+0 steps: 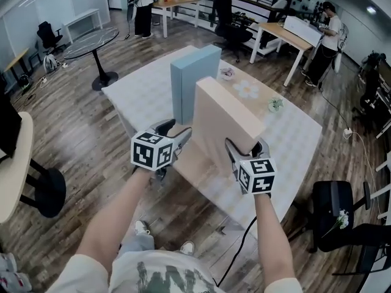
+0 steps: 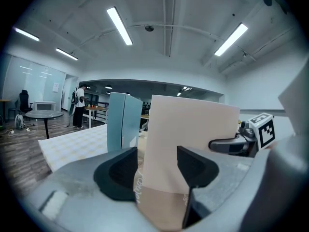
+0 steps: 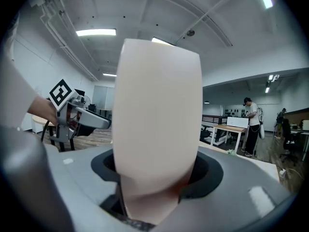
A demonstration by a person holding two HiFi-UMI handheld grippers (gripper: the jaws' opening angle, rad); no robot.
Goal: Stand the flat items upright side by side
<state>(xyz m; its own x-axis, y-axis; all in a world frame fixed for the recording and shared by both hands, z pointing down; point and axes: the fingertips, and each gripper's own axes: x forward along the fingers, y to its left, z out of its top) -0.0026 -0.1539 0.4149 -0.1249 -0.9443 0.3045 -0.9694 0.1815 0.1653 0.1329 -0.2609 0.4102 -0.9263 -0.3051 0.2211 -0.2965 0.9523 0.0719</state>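
A light blue flat box [image 1: 194, 81] stands upright on the table with the white chequered cloth [image 1: 143, 93]. Just in front of it and to its right, a beige flat box [image 1: 225, 122] is raised on its edge, apart from the blue one. My left gripper [image 1: 177, 133] is shut on the beige box's near left end, with the box [image 2: 188, 139] wedged between both pads [image 2: 118, 173]. My right gripper [image 1: 245, 146] is shut on its near right end; the beige box [image 3: 159, 120] fills that view between the black pads [image 3: 205, 170]. The blue box [image 2: 123, 120] shows behind.
Small flower ornaments [image 1: 247, 89] and a little green plant [image 1: 275, 104] lie on the cloth behind the boxes. A black chair [image 1: 335, 212] stands at the table's right, a round table [image 1: 91, 40] at the far left. People stand at desks in the background.
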